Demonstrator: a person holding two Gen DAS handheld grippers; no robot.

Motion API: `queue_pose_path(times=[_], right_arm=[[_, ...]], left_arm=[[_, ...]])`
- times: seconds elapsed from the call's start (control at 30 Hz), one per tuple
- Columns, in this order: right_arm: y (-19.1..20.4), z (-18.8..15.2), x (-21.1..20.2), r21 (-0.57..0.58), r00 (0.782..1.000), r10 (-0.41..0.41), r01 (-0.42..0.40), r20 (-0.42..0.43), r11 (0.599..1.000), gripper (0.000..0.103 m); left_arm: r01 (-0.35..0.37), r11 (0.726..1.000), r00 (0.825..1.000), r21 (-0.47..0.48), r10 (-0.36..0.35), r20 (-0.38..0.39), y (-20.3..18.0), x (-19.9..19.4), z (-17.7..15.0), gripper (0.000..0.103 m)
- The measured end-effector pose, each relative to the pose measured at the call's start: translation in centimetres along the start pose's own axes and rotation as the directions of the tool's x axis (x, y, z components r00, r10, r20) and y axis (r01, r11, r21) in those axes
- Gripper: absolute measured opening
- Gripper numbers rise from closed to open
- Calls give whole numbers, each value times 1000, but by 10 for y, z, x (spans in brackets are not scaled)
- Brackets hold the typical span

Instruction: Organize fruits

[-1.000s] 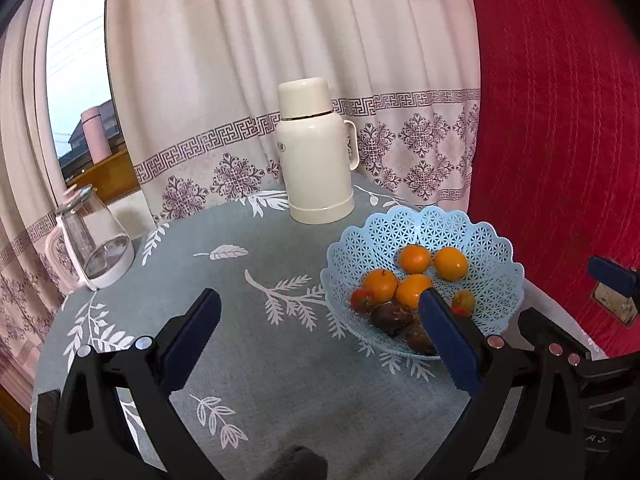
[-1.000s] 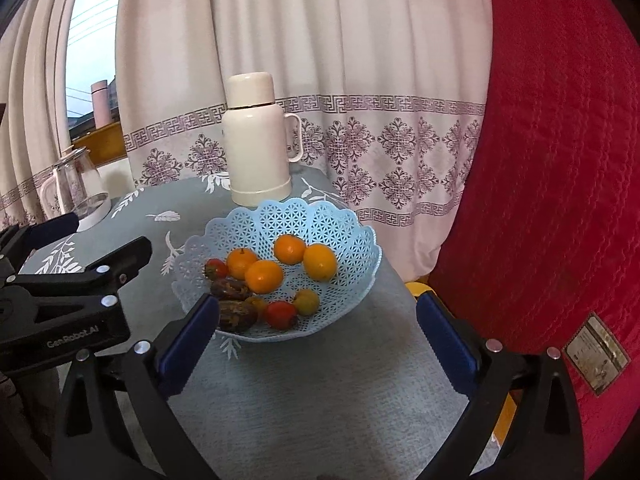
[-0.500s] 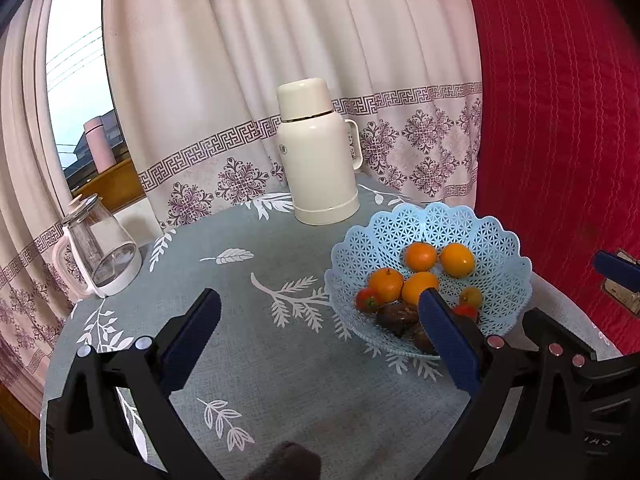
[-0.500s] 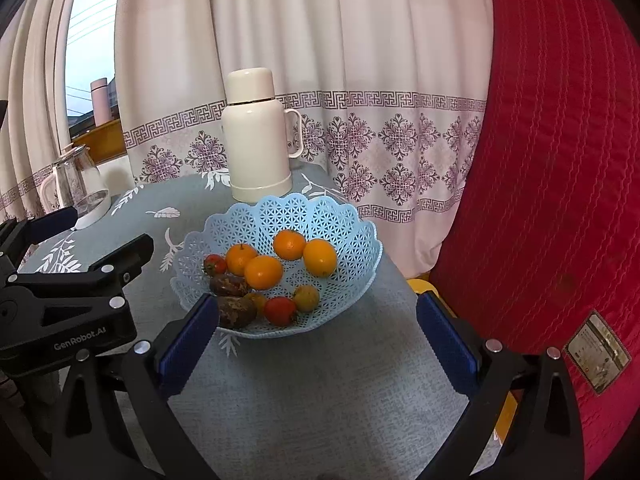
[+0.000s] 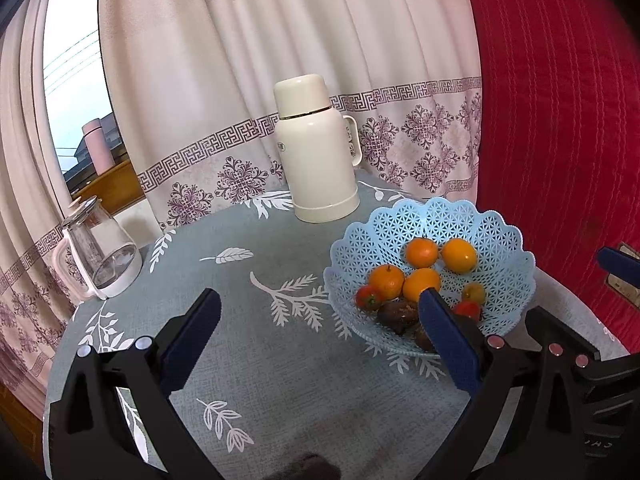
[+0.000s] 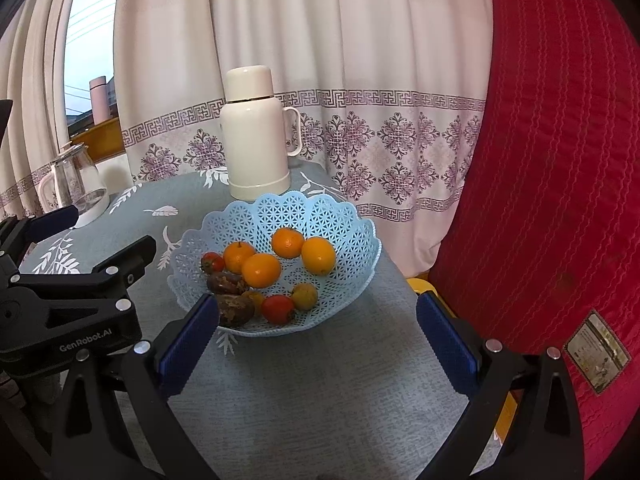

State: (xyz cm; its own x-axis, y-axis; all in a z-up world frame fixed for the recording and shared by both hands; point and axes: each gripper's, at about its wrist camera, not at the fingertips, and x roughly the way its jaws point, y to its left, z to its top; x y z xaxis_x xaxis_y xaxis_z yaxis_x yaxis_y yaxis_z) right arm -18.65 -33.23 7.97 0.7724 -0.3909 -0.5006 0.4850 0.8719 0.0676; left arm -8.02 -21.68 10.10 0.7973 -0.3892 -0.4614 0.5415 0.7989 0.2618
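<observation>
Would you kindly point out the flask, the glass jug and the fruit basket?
flask [image 6: 256, 136], right wrist view, body.
glass jug [image 5: 100, 248], left wrist view, glass wall.
fruit basket [image 6: 344, 224], right wrist view, far wall.

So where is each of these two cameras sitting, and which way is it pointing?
Left wrist: rides the left hand-held gripper, looking forward over the table at the flask and jug; its own open fingers show.
Right wrist: rides the right hand-held gripper, facing the fruit bowl; its open fingers show.
Shared: bowl, flask, jug, curtain; each shows the other gripper.
</observation>
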Motion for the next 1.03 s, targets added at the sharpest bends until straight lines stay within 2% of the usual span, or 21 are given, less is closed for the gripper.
queue_pose_path(times=[0.67,1.03], right_arm=[[-4,-3,3,12,1000,-3,3,-7,1000,98],[-5,-3,4,13,1000,-4,4,-8,1000,98]], left_arm=[[2,1000,1000,23,-2,4,-4,1,-1,101],[14,1000,1000,8,-14,-18,-3,2,-2,101]])
